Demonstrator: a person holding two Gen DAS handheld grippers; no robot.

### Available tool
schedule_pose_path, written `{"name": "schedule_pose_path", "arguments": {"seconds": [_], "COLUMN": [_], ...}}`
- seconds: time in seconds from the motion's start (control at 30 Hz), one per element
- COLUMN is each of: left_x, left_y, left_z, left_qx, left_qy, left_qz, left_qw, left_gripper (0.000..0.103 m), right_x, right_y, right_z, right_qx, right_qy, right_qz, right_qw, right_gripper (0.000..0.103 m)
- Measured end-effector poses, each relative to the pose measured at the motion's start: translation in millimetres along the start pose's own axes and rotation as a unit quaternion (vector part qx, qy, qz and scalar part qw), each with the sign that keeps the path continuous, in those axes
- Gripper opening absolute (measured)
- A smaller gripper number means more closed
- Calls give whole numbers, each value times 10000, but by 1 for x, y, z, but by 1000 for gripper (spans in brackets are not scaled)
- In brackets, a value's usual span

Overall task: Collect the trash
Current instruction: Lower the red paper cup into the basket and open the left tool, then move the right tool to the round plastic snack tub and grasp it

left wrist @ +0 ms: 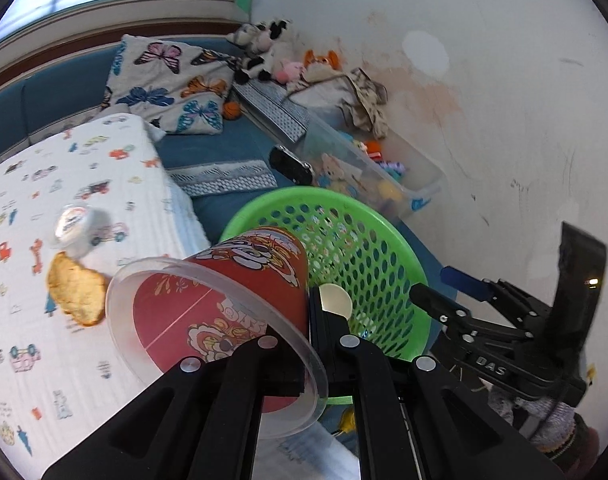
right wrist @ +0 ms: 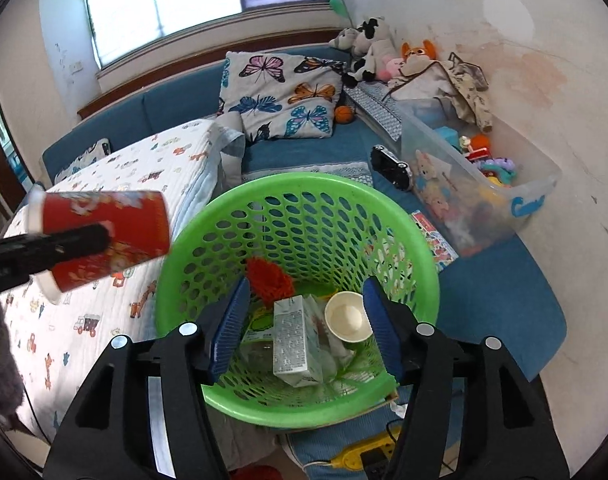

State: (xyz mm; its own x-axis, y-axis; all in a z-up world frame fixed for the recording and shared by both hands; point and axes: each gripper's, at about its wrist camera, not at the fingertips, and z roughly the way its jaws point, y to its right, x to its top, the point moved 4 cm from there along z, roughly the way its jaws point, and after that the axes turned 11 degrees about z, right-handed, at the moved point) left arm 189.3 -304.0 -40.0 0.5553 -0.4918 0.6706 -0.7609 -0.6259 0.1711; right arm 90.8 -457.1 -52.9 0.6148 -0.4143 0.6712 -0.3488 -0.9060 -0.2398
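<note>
Here the left gripper (left wrist: 308,344) is clamped on the wall of a red cup (left wrist: 231,300), one finger inside and one outside; the cup lies on its side in the air, just left of the green basket (left wrist: 400,240), its clear rim toward the camera. The right gripper (right wrist: 304,328) stands open above the basket, nothing between its blue pads (right wrist: 227,328). Inside the basket lie a carton (right wrist: 291,340), a small paper cup (right wrist: 346,316) and a red ball (right wrist: 269,280). On the printed quilt (left wrist: 103,168) remain a white tub (left wrist: 73,224) and a cracker (left wrist: 75,288).
</note>
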Motion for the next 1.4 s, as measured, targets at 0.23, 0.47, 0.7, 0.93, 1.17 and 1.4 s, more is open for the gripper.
{"name": "schedule_pose_path", "arguments": {"seconds": [0.23,0.47,0.7,0.93,1.17,1.4], "left_x": [0,-4,-5,-8,-13,-20], "left_y": [14,19,16,13,-9,-41], "left_z": [26,41,39,24,-4,-27], "left_qx": [-44,-84,-106,-107,193,584], "left_qy": [-236,-394,-333,-222,-30,86], "left_qz": [154,220,195,210,141,-72], "left_qw": [9996,9989,9992,9995,9997,9982], "left_gripper": [10,24,49,55,60,61], "right_x": [-5,-9,-7,-6,-4,-1], "right_y": [10,12,7,-1,-19,-49], "right_z": [-7,-6,-6,-7,-8,-7], "right_qx": [-26,-40,-10,50,195,406], "right_qy": [7,-43,-30,-22,-16,-14], "right_qz": [81,106,80,38,-102,-322], "right_qw": [10000,9999,10000,10000,9998,9987], "right_gripper": [61,61,61,61,61,61]}}
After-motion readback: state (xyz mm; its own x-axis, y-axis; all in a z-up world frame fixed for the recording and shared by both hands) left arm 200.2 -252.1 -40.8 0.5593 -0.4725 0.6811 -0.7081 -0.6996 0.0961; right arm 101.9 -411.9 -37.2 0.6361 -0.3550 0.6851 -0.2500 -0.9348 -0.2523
